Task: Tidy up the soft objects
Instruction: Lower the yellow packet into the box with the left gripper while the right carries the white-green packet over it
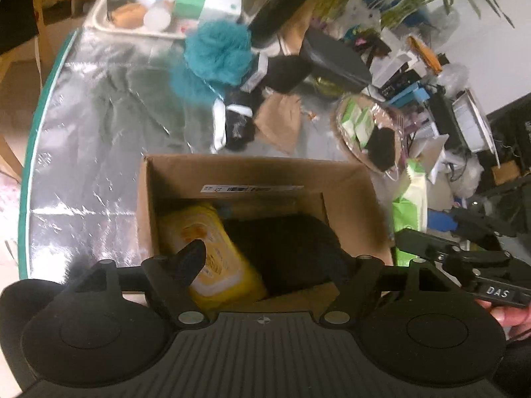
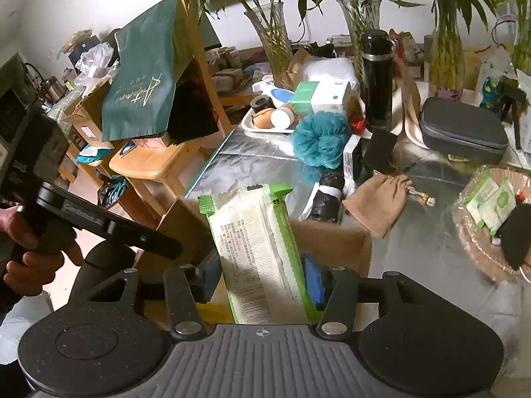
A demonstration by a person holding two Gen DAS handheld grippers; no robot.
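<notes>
Open brown cardboard box (image 1: pixel 348 179) on foil-covered surface (image 1: pixel 99 126): holds yellow wipes pack (image 1: pixel 212 248), black soft item (image 1: pixel 292 248).

Left claw (image 1: pixel 265 265): spread over box, gripping nothing.

Right claw (image 2: pixel 262 277): clamps green-white wipes pack (image 2: pixel 255 242) above box.

Outstanding: teal mesh pouf (image 1: pixel 217 53), tan cloth pouch (image 1: pixel 280 117), black roll (image 1: pixel 237 126).

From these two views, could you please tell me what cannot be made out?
- Left wrist view: the black item in the cardboard box is too dark to identify.
- Left wrist view: the left gripper hides its right fingertip against that item.
- Right wrist view: the wipes pack blocks the box interior.
</notes>
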